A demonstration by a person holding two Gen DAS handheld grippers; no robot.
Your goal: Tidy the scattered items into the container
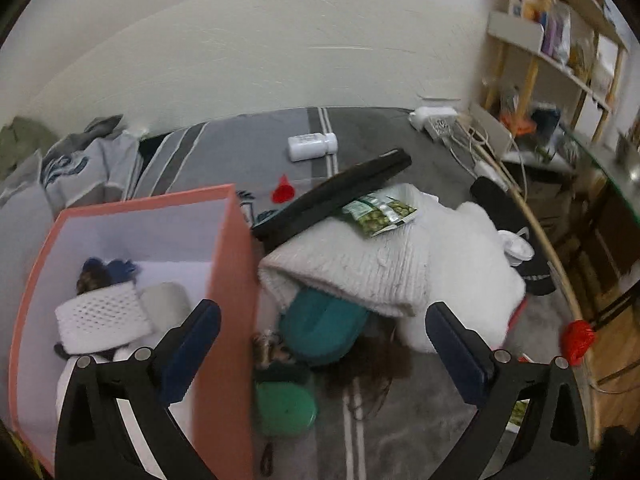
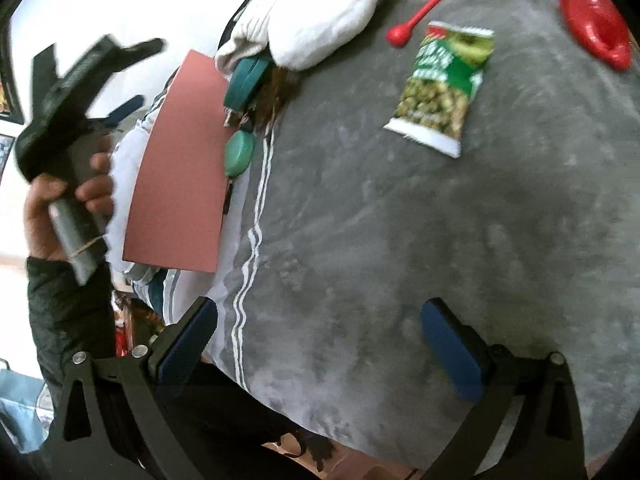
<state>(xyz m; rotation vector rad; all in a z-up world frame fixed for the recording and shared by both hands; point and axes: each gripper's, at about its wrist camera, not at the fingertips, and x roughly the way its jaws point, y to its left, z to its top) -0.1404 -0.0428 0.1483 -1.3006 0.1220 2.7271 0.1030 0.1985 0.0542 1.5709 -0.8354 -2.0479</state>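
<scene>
The left tool [image 1: 320, 356] stands wide open and empty over the edge of the pink cardboard box [image 1: 236, 280], which holds a white mesh sponge [image 1: 100, 316]. The right tool [image 2: 320, 344] is also wide open and empty above the grey blanket [image 2: 400, 220]. Farther out on it lie a green snack packet [image 2: 444, 88] and a red plastic spoon [image 2: 420, 12].

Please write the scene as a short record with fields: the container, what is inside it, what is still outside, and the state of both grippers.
container: pink box, open top, on the grey blanket
inside: white mesh item, something dark blue
outside: green snack packet, red spoon, white bottle, teal case
left gripper: open, empty
right gripper: open, empty
</scene>
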